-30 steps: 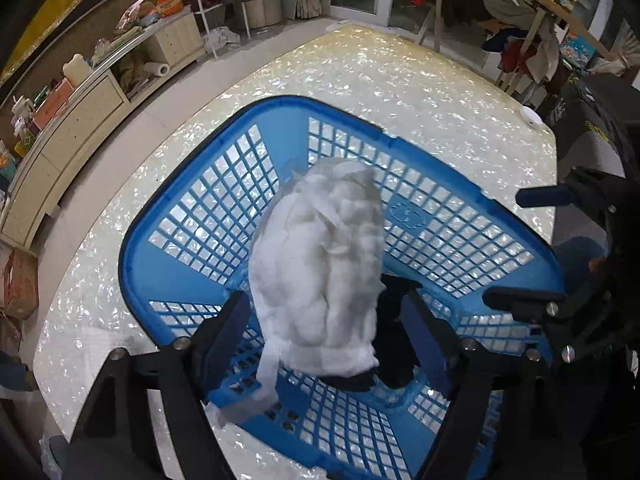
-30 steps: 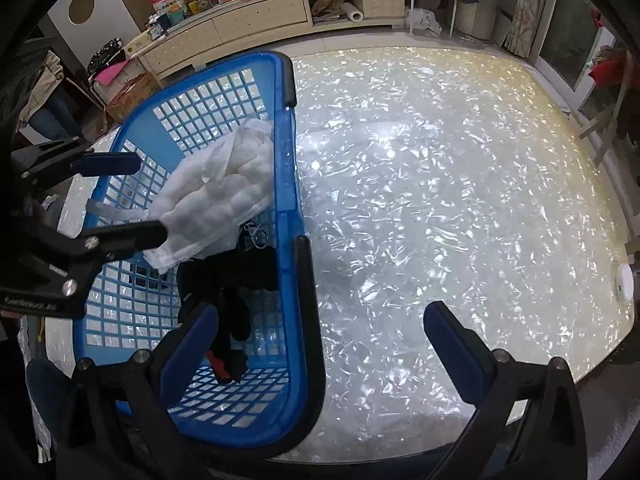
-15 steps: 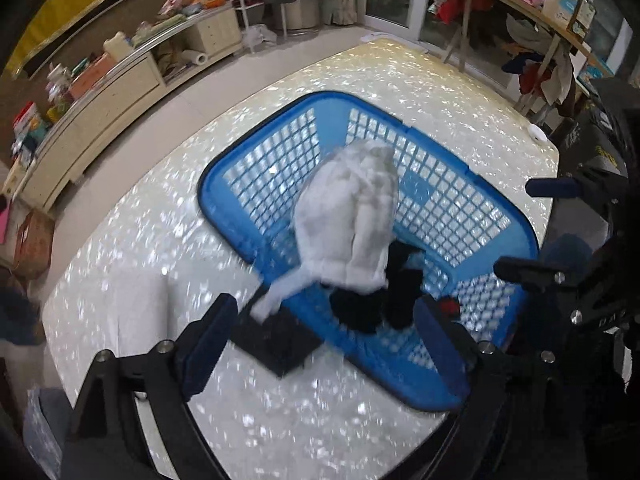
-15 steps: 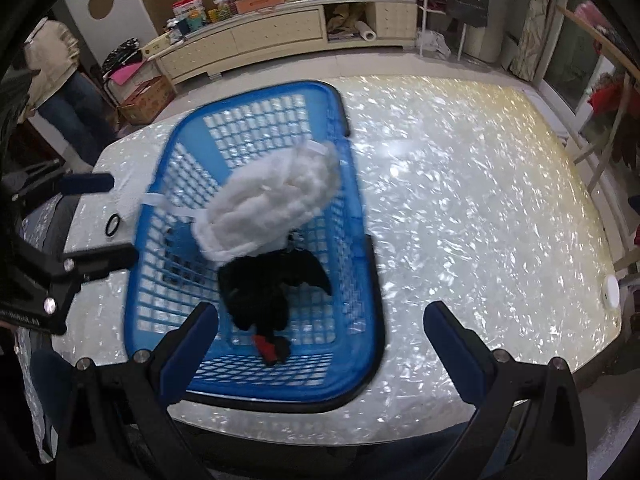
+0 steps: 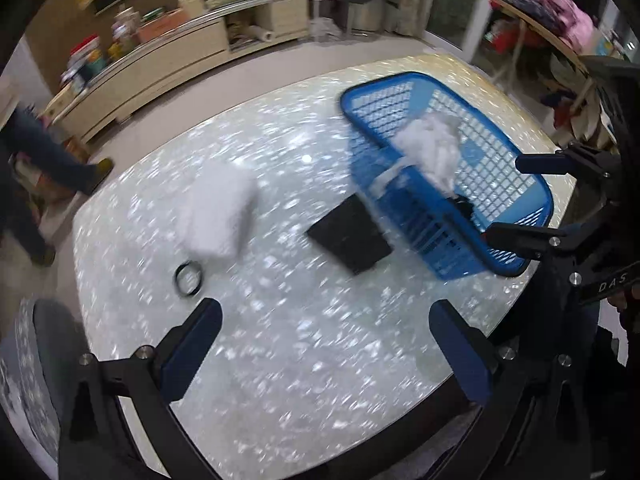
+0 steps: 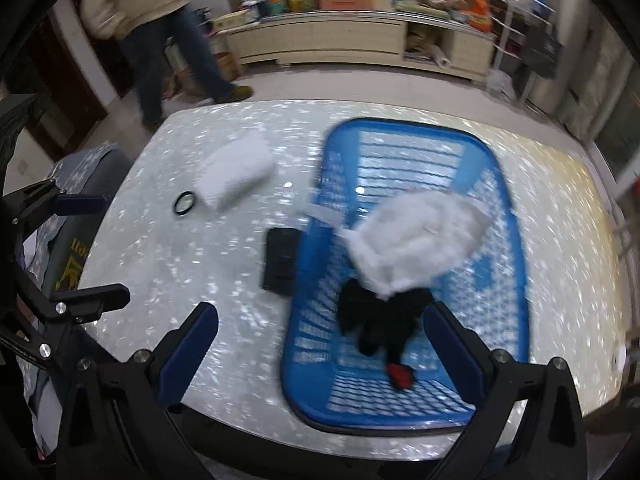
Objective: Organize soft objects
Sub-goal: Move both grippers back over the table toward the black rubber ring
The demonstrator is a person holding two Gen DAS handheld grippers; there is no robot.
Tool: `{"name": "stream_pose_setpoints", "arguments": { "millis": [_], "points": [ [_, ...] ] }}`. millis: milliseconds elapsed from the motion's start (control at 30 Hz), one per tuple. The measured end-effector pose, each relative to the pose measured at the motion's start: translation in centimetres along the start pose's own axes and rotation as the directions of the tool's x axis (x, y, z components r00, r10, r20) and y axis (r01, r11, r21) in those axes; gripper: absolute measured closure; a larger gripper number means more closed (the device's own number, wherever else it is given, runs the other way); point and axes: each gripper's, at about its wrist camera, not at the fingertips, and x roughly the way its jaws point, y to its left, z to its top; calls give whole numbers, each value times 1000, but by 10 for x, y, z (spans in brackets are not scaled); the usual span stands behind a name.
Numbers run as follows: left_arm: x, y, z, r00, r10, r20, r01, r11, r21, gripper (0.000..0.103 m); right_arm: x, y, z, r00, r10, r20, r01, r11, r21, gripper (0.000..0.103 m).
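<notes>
A blue mesh basket (image 5: pixel 516 216) (image 6: pixel 512 208) stands on the pearly table. In it lie a white fluffy cloth (image 5: pixel 434 148) (image 6: pixel 416 240), with a strap over the rim, and a black soft item with a red bit (image 6: pixel 380 320). A folded white cloth (image 5: pixel 218 212) (image 6: pixel 236 176), a flat black item (image 5: pixel 348 234) (image 6: pixel 282 260) and a black ring (image 5: pixel 188 280) (image 6: pixel 184 203) lie on the table left of the basket. My left gripper (image 5: pixel 326 350) is open and empty above the table's near edge. My right gripper (image 6: pixel 320 350) is open and empty above the basket's near end.
The table (image 5: pixel 280 360) ends close below both grippers. A grey padded chair (image 6: pixel 80 184) stands at its left. A person (image 6: pixel 160 20) walks on the floor beyond. Long cabinets (image 6: pixel 320 40) with clutter line the far wall, and a clothes rack (image 5: pixel 540 28) stands at the right.
Both grippers have pulled back and away from the basket. The left view swung left and now takes in the table with the folded cloth, black item and ring. The white fluffy cloth stays in the basket.
</notes>
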Motion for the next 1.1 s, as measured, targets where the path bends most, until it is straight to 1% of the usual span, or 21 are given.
{"name": "stream_pose_setpoints", "arguments": {
  "millis": [33,200,367,600,800,867,933,1033,1100],
  "points": [
    [-3,11,-8,1000,7,2,-7,1000,-22,0,3,2,0,1000,10,-4,-10,1000,-10,0],
    [-7,45,-36,1000,11,-5,-12,994,-107,0,29,47,11,998,53,-45,-57,994,-94,0],
    [-6,77,-63,1000,13,-7,-14,982,-188,0,51,86,16,992,91,-82,-103,984,-148,0],
    [10,116,-82,999,21,-35,-29,964,-265,0,88,126,34,984,108,-139,-136,968,-209,0],
    [26,154,-94,996,54,-66,-72,942,-327,0,124,161,50,975,147,-170,-184,955,-231,1],
    [31,168,-98,995,68,-74,-89,934,-346,0,135,171,56,971,150,-185,-194,949,-248,9],
    [36,184,-103,994,74,-77,-97,926,-365,0,149,185,62,968,146,-202,-199,942,-270,13],
    [45,203,-108,993,88,-84,-113,914,-389,0,165,201,69,965,145,-216,-208,930,-302,14],
    [50,213,-110,991,101,-87,-128,909,-397,0,176,214,77,965,140,-223,-211,918,-336,18]
  ]
}}
